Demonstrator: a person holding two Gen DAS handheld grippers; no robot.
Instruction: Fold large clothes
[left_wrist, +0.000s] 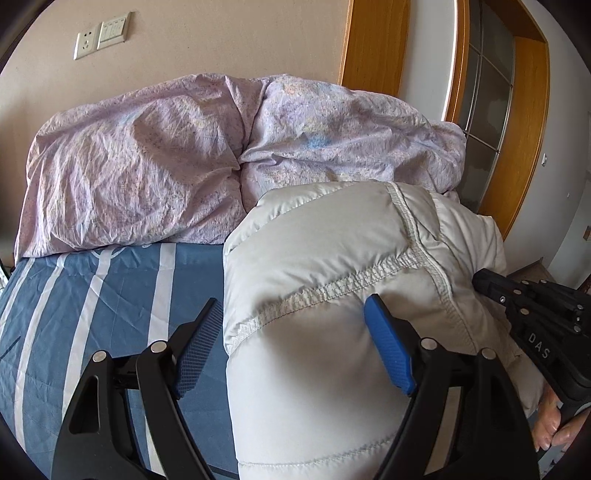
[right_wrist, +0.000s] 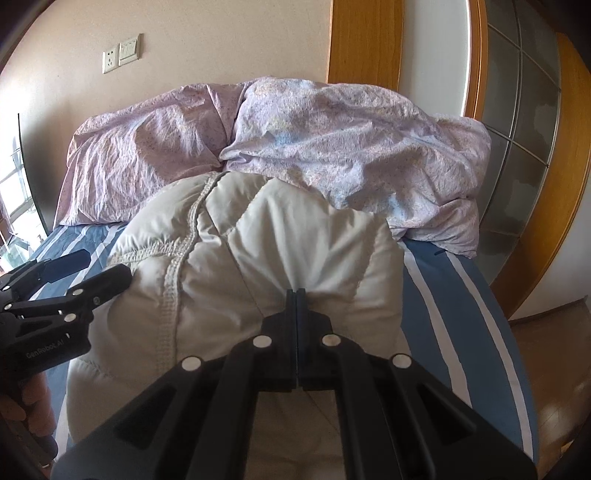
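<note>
A white puffer jacket (left_wrist: 332, 240) lies bunched on the blue striped bed sheet (left_wrist: 92, 295). My left gripper (left_wrist: 295, 306) is open and straddles the jacket's left edge. One blue pad (left_wrist: 388, 350) rests on the padding, while the other finger (left_wrist: 199, 343) hangs over the sheet beside it. In the right wrist view my right gripper (right_wrist: 296, 293) is shut on a pinch of the jacket (right_wrist: 258, 229), and creases fan out from its tips. The left gripper (right_wrist: 107, 263) shows at the left edge there. The right gripper (left_wrist: 478, 277) presses into the jacket's right side.
A crumpled lilac duvet (left_wrist: 147, 166) is heaped across the far end of the bed against the beige wall. A wooden door frame (left_wrist: 376, 44) with a glass-paned door stands at the right. A hand (left_wrist: 550, 421) holds the right gripper's handle. Bare sheet (right_wrist: 461, 295) lies right of the jacket.
</note>
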